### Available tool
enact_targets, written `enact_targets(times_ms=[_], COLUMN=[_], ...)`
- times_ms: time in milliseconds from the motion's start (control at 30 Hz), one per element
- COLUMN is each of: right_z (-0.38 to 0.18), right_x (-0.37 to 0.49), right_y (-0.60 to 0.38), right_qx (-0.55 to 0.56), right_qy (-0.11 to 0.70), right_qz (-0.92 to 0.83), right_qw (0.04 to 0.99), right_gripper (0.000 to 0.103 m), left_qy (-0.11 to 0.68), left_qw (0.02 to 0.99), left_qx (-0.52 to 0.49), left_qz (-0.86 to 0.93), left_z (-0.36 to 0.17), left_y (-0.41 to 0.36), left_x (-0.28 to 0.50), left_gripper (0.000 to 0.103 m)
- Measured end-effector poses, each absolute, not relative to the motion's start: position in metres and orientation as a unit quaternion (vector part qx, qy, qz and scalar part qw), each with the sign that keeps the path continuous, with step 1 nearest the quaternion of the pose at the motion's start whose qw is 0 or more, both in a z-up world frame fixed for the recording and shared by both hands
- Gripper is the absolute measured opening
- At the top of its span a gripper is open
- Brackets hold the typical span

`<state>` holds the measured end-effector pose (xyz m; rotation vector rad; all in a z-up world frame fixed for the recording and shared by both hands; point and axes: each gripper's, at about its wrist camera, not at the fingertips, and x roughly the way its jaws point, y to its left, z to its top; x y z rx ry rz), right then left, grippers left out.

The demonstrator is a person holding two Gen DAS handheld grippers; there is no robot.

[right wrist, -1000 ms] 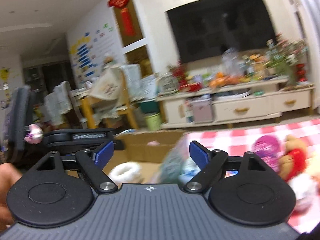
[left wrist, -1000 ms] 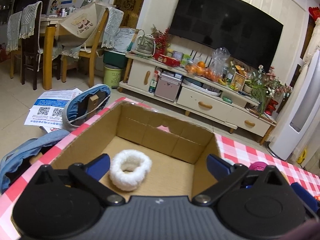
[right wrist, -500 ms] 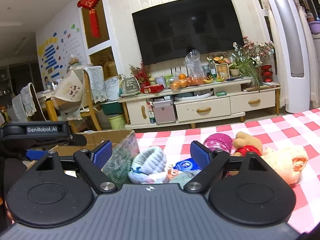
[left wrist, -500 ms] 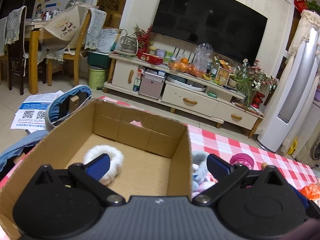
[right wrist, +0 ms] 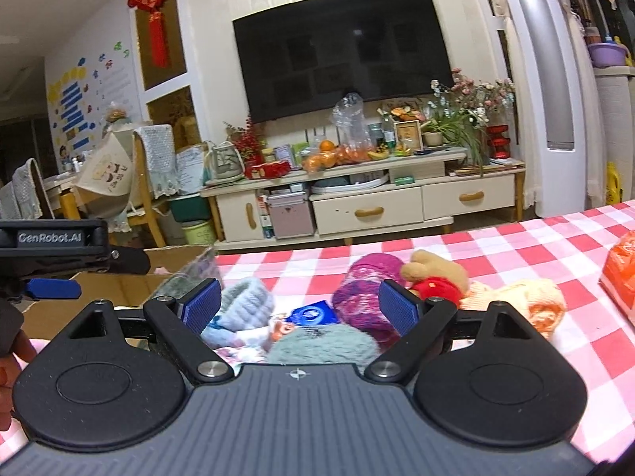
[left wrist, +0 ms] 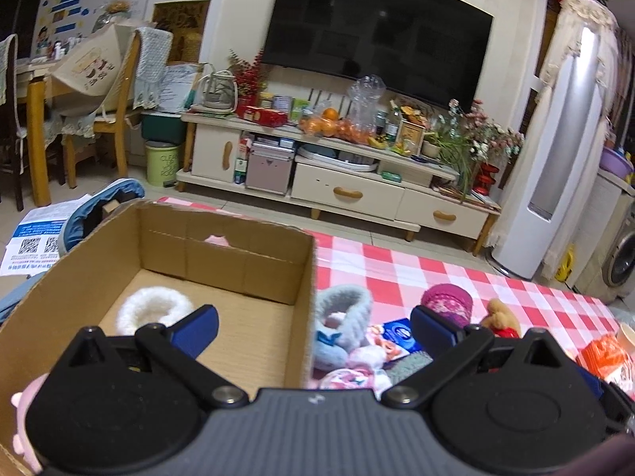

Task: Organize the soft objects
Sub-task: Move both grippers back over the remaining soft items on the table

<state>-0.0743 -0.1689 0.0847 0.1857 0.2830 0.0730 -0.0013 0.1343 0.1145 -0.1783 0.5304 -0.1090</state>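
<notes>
Plush toys point(right wrist: 301, 329) lie beside cardboard box point(left wrist: 222, 261); both grippers empty.

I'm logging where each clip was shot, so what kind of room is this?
Most likely a home living room: a big TV hangs above a low cabinet crowded with fruit and flowers, and dining chairs stand off to one side.

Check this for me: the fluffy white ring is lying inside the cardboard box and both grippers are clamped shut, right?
Not quite. The fluffy white ring does lie inside the cardboard box, as the left wrist view shows. But both the left gripper and right gripper are open, holding nothing.
</notes>
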Motion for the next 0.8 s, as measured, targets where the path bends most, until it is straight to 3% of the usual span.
enact_targets(times_ms=[800], right_z=[0.082], right_x=[-0.082], right_y=[-0.205], right_qx=[0.125], right_qy=[0.135], right_qz=[-0.049], right_qw=[0.982], right_gripper=[0.103], left_qy=[0.278], left_qw=[0.955], left_qx=[-0.033], left_qz=[-0.095], left_z=[0.105], left_y=[0.074], left_x=[-0.008], left_gripper=[0.102])
